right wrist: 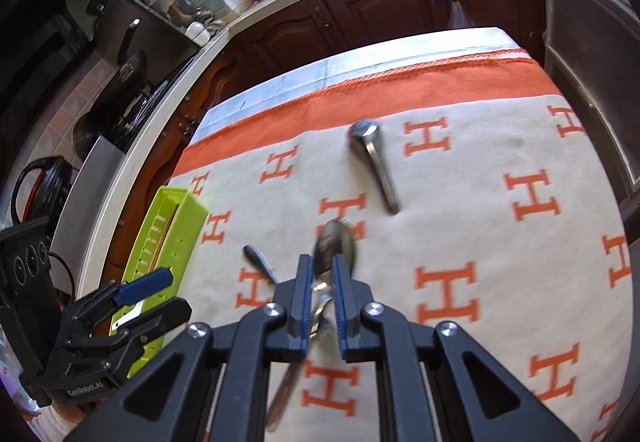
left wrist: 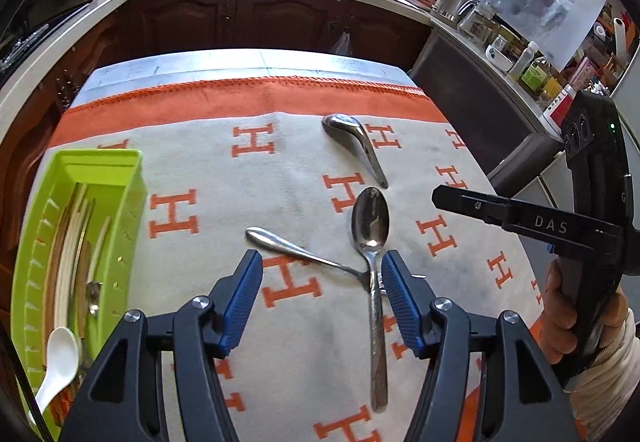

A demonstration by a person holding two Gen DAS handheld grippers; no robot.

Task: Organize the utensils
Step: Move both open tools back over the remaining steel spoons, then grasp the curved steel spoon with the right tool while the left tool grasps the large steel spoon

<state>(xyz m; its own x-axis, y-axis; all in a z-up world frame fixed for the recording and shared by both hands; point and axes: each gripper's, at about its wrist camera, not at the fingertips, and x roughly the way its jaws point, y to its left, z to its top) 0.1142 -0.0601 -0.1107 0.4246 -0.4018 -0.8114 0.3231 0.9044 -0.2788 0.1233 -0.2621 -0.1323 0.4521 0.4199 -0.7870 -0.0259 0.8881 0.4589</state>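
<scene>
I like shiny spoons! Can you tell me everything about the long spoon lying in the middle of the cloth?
The long spoon looks like polished steel, with an oval bowl facing up and a slim straight handle. It lies flat on the white cloth with orange H letters, bowl pointing away. Its handle crosses over the thin end of another metal utensil. The open left tool hangs around its neck. In the right wrist view, the right tool looks nearly shut around its neck.

The left gripper (left wrist: 322,294) hangs open over the cloth (left wrist: 240,170). A spoon (left wrist: 372,242) lies between its pads, crossing a fork (left wrist: 296,252). A ladle (left wrist: 354,144) lies beyond. The green tray (left wrist: 132,202) at left holds chopsticks and a white spoon (left wrist: 58,366).
</scene>
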